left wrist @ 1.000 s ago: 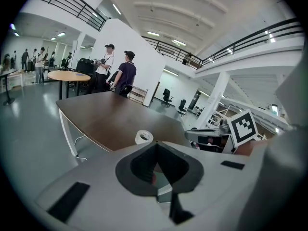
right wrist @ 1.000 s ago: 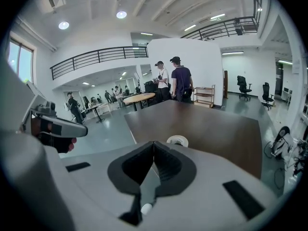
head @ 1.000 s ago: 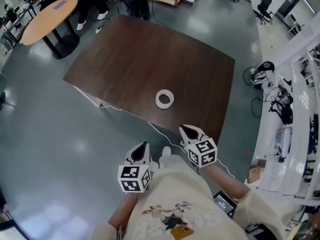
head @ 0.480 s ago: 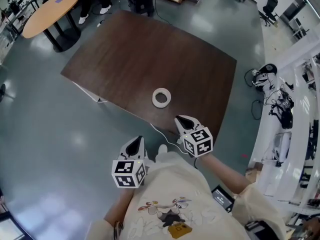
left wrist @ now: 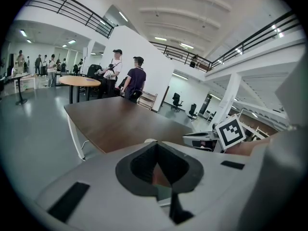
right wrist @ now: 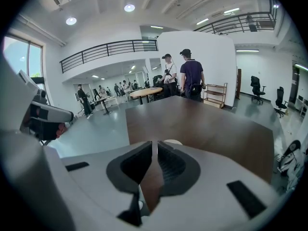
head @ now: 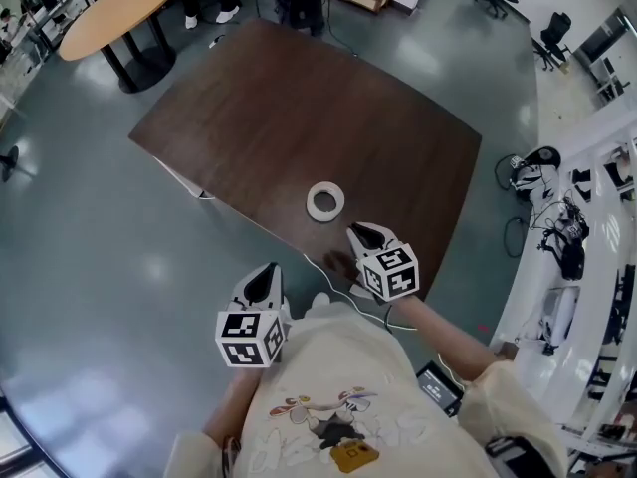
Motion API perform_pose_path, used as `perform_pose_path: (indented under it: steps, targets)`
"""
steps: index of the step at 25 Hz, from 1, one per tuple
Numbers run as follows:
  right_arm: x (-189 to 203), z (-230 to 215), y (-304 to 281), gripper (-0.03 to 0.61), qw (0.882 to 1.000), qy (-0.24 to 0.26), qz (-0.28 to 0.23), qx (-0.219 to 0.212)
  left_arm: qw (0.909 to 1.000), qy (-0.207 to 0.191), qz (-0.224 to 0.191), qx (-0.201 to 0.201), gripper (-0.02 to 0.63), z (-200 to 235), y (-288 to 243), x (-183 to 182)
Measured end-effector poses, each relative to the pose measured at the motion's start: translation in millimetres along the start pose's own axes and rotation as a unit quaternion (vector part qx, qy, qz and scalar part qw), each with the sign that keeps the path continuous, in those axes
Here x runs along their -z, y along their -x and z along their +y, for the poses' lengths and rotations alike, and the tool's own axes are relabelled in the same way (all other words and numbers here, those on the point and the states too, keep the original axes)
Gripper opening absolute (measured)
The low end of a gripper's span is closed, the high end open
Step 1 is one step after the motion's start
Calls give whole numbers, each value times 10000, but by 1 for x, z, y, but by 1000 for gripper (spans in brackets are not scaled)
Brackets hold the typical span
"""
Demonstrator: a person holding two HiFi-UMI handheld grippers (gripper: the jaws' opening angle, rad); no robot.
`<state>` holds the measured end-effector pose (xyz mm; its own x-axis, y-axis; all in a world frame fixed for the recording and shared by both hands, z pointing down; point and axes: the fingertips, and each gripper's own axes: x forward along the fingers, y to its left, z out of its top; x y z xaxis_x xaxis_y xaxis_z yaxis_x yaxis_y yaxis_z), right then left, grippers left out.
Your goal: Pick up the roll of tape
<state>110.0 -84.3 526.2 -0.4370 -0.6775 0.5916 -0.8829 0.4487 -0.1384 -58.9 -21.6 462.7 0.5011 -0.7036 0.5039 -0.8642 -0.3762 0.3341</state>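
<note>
So, the roll of tape [head: 325, 201] lies flat on the dark wooden surface [head: 299, 108], near its front edge, untouched. The right gripper [head: 366, 235] hovers just short of it, its jaws just cracked open a sliver with nothing between them. The left gripper [head: 264, 279] hangs off the surface over the floor [head: 100, 227], jaws together, empty.

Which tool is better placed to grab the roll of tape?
Right: the right tool sits over the table edge, nearest the roll of tape; its jaws have just been opening, empty. The left tool is farther back, off the table.
</note>
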Motion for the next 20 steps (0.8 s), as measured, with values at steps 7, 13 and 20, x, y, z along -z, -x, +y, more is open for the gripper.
perform_pose_path:
  steps: [7,13,20]
  targets:
    - [1,-21,-29,48,9995,137,265,-82,9998,150,-8,-129,6,5,-17,-4]
    - [-5,-35,-66,58,9983,312,460,-179,9991,317,22,-275,6,20,-36,-6]
    - [1,-55,-100,77,9962,462,679,-273,9982,444,42,-397,6,21,-60,-1]
